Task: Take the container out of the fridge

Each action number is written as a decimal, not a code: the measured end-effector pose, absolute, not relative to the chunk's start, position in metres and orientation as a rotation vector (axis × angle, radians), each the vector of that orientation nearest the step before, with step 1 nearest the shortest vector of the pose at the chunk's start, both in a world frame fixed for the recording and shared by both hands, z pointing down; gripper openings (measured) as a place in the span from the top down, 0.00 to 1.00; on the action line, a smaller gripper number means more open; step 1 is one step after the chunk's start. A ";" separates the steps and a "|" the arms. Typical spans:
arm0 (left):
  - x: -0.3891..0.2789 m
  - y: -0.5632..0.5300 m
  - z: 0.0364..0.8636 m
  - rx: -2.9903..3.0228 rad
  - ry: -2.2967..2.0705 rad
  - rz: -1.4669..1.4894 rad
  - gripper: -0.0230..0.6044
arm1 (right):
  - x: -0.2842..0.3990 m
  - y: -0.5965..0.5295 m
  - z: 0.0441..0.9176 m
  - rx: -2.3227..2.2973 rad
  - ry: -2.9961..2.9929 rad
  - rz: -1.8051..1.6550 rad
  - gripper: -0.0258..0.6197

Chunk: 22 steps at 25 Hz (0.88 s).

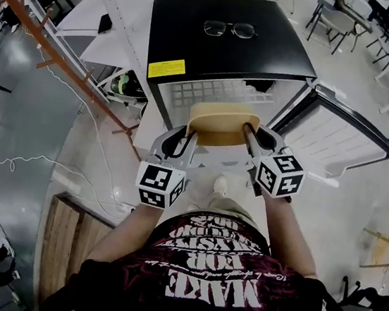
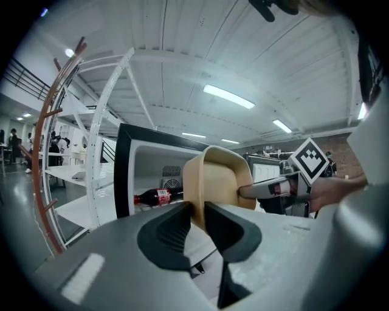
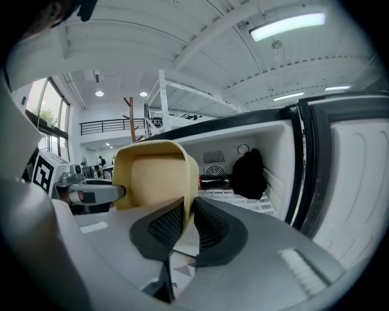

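Note:
A beige, tub-shaped container hangs in the air just in front of the open black mini fridge, held at both sides. My left gripper is shut on its left rim; in the left gripper view the container wall stands pinched between the dark pads. My right gripper clasps the right rim, and in the right gripper view the container wall sits between its pads. Each gripper also shows in the other's view, the right gripper and the left gripper.
The fridge door stands swung open to the right. Inside lie a cola bottle and a black bag on the wire shelf. A pair of glasses rests on the fridge top. A wooden pallet lies at lower left.

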State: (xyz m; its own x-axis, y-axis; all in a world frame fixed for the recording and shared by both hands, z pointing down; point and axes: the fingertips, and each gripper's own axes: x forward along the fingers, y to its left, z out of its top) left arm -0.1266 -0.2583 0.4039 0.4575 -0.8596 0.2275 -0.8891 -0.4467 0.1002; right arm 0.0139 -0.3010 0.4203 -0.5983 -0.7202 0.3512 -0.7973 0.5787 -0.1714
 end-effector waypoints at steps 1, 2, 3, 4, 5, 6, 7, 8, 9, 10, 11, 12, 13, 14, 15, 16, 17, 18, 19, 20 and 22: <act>-0.127 -0.258 0.402 2.506 -1.525 0.202 0.83 | 0.014 -0.301 0.417 1.256 -2.578 0.447 0.87; -0.127 -0.259 0.400 2.510 -1.527 0.195 0.84 | 0.014 -0.300 0.415 1.255 -2.586 0.434 0.86; -0.128 -0.259 0.398 2.513 -1.531 0.190 0.84 | 0.013 -0.301 0.412 1.255 -2.592 0.421 0.86; -0.128 -0.259 0.396 2.516 -1.536 0.189 0.84 | 0.013 -0.301 0.409 1.254 -2.596 0.408 0.86; -0.129 -0.260 0.395 2.519 -1.541 0.190 0.84 | 0.013 -0.301 0.407 1.253 -2.599 0.396 0.86; -0.129 -0.260 0.393 2.522 -1.547 0.192 0.85 | 0.012 -0.301 0.406 1.252 -2.601 0.386 0.86; -0.129 -0.261 0.392 2.524 -1.551 0.193 0.85 | 0.012 -0.302 0.404 1.252 -2.603 0.380 0.86; -0.130 -0.261 0.391 2.526 -1.556 0.194 0.85 | 0.011 -0.302 0.403 1.252 -2.606 0.375 0.86; -0.130 -0.262 0.389 2.529 -1.560 0.194 0.85 | 0.011 -0.302 0.401 1.252 -2.609 0.371 0.86; -0.131 -0.262 0.387 2.532 -1.565 0.193 0.85 | 0.011 -0.302 0.399 1.253 -2.614 0.366 0.86; -0.131 -0.262 0.385 2.536 -1.570 0.190 0.85 | 0.010 -0.302 0.397 1.254 -2.618 0.359 0.86; -0.131 -0.262 0.383 2.540 -1.575 0.187 0.85 | 0.010 -0.302 0.394 1.255 -2.623 0.351 0.86; -0.132 -0.262 0.382 2.543 -1.578 0.185 0.85 | 0.009 -0.302 0.392 1.256 -2.628 0.342 0.86; -0.133 -0.262 0.382 2.545 -1.581 0.183 0.85 | 0.009 -0.303 0.390 1.256 -2.631 0.332 0.86; -0.133 -0.262 0.381 2.546 -1.583 0.181 0.85 | 0.008 -0.303 0.388 1.257 -2.635 0.322 0.86; -0.134 -0.262 0.380 2.546 -1.586 0.178 0.85 | 0.007 -0.303 0.386 1.256 -2.637 0.312 0.86; -0.135 -0.262 0.378 2.547 -1.590 0.175 0.85 | 0.006 -0.302 0.383 1.256 -2.640 0.303 0.86; -0.136 -0.262 0.376 2.549 -1.594 0.171 0.85 | 0.005 -0.302 0.381 1.255 -2.642 0.293 0.86; -0.136 -0.262 0.374 2.551 -1.597 0.168 0.85 | 0.005 -0.302 0.379 1.254 -2.645 0.285 0.86; -0.137 -0.262 0.373 2.554 -1.600 0.164 0.85 | 0.004 -0.302 0.377 1.254 -2.647 0.279 0.86; -0.137 -0.262 0.370 2.561 -1.603 0.158 0.85 | 0.005 -0.302 0.374 1.255 -2.652 0.273 0.86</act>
State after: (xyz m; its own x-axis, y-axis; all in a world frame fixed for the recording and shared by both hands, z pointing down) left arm -0.1365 -0.2618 0.3696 0.4351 -0.8880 0.1492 -0.9000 -0.4338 0.0429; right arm 0.0046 -0.3023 0.3737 -0.6216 -0.7413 0.2529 -0.7773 0.6236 -0.0828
